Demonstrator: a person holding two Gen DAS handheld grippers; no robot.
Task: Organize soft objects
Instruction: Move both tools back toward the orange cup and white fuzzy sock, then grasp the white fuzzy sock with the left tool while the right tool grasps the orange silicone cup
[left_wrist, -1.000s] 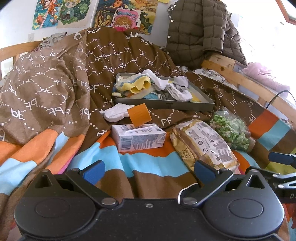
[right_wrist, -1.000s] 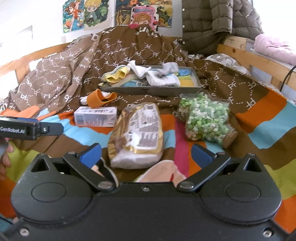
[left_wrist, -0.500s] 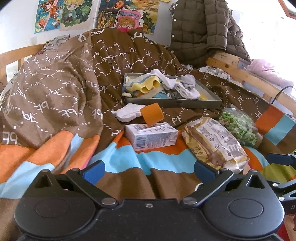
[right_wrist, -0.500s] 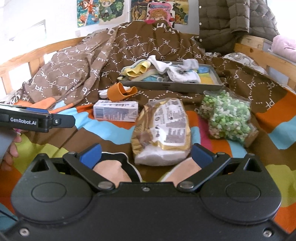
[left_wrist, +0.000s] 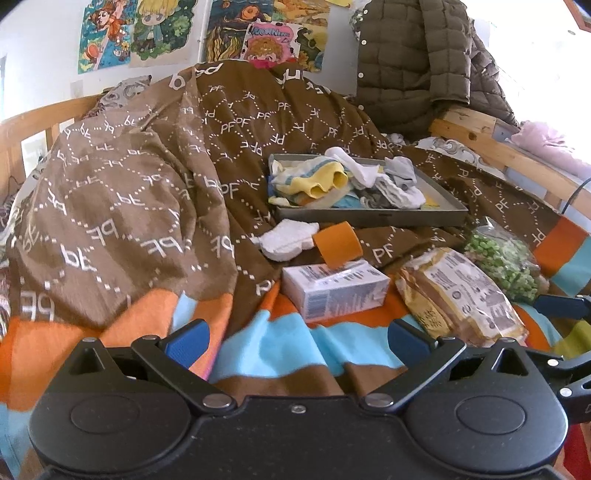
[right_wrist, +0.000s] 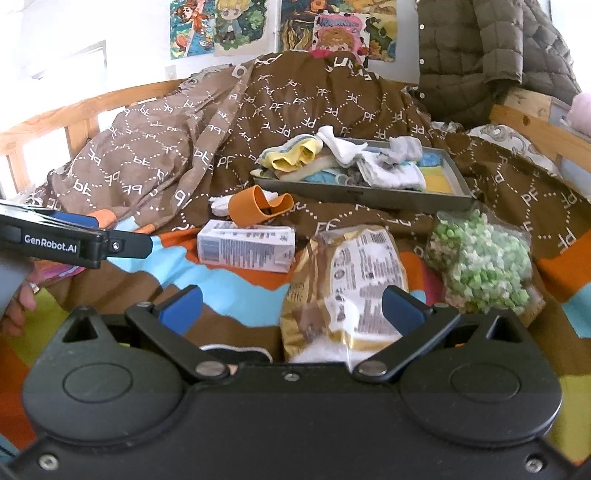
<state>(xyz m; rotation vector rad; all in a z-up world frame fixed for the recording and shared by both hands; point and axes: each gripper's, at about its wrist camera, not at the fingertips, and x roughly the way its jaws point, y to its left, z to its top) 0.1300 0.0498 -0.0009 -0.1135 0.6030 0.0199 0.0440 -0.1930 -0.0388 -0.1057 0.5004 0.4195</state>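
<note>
Crinkly gold bag (right_wrist: 347, 284) is lying between the gaping, empty right tool (right_wrist: 291, 306); squeezing its slick film risks slipping.

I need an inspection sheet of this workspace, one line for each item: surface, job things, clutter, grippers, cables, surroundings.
Surface: bed covered by a brown PF-print blanket over a striped cover.
Job's things: grey tray piled with socks and small cloths; a white sock and an orange band lie in front of it, outside.
Clutter: white carton on its side, gold packet, bag of green pieces, all on the cover.
Grippers: left gripper open, empty; right gripper open, empty, its jaws framing the gold packet.
Cables: one dark cable at the right edge, past the rail.
Surroundings: posters, quilted jacket, wooden bed rail.
</note>
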